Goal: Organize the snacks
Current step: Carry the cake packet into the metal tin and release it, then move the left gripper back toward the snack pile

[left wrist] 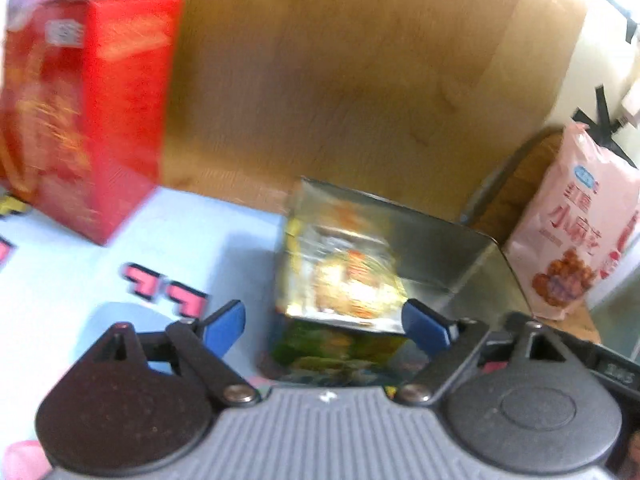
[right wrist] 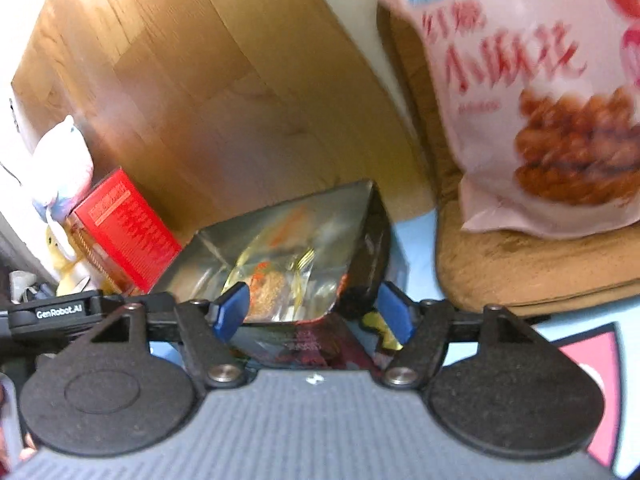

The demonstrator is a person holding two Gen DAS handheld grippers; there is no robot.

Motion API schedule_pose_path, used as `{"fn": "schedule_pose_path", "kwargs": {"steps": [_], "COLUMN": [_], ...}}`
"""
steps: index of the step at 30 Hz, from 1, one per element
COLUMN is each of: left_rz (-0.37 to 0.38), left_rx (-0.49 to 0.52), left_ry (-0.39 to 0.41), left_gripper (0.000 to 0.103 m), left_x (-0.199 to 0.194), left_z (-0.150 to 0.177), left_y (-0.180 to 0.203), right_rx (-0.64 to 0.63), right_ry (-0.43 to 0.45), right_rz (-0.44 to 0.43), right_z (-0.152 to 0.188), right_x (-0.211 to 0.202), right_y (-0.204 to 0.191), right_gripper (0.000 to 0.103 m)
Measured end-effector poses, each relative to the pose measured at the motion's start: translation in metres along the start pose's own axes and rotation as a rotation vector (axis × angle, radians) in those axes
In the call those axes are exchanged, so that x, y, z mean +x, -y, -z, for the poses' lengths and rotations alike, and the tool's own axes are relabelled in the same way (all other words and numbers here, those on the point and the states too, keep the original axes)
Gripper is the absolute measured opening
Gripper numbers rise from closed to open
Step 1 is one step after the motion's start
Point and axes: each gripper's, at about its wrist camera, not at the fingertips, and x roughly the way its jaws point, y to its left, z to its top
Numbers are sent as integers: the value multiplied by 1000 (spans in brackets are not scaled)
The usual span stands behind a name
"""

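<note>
Blue fingertips (left wrist: 426, 326) of the left gripper (left wrist: 324, 322) straddle a small snack packet (left wrist: 340, 276) at the mouth of an opened foil-lined bag (left wrist: 436, 248). Jaws are spread wide; right pad sits near or on the packet's corner, left pad is well clear. Not a grip.

Right gripper (right wrist: 314, 306) is also spread, pads either side of the same foil bag's (right wrist: 280, 240) torn mouth, holding nothing. Inner packets (right wrist: 276, 280) show inside.

Location: foil bag lies on the light blue patterned cloth (left wrist: 80, 280), against the wooden panel (left wrist: 340, 60), between the red snack box (left wrist: 88, 120) and the pink snack bag (left wrist: 576, 232) standing on a brown cushion (right wrist: 520, 264).

Orientation:
- Foil bag is on its side, long axis running from the grippers toward the panel, mouth facing the grippers.
- Packet is tilted, front face up toward the left camera. Too blurred to call its long axis.

Risks, my read:
- Both grippers crowd one opening; closing together could make fingers collide or crush the foil wall.
- One-sided pad contact on the packet likely pushes it deeper or twists it instead of pinching.
- Open mouth plus a drag on the bag could spill the loose packets.
- Motion blur suggests speed; overshoot could knock over the red box, which looks upright.
</note>
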Motion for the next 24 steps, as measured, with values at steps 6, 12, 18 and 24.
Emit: {"fn": "schedule_pose_path", "kwargs": {"steps": [6, 12, 18, 24], "left_rz": [74, 125, 162, 151], "left_rx": [-19, 85, 200, 299], "left_ry": [90, 106, 87, 97], "left_gripper": [89, 89, 89, 83], "left_x": [-64, -97, -115, -119], "left_z": [34, 92, 130, 147], "left_y": [-10, 17, 50, 83], "right_rx": [-146, -286, -297, -308], "right_ry": [41, 43, 50, 73], "right_rz": [59, 164, 208, 263], "right_z": [35, 69, 85, 95], "right_x": [-33, -41, -58, -79], "right_y": [-20, -32, -31, -18], "right_gripper": [73, 73, 73, 72]}}
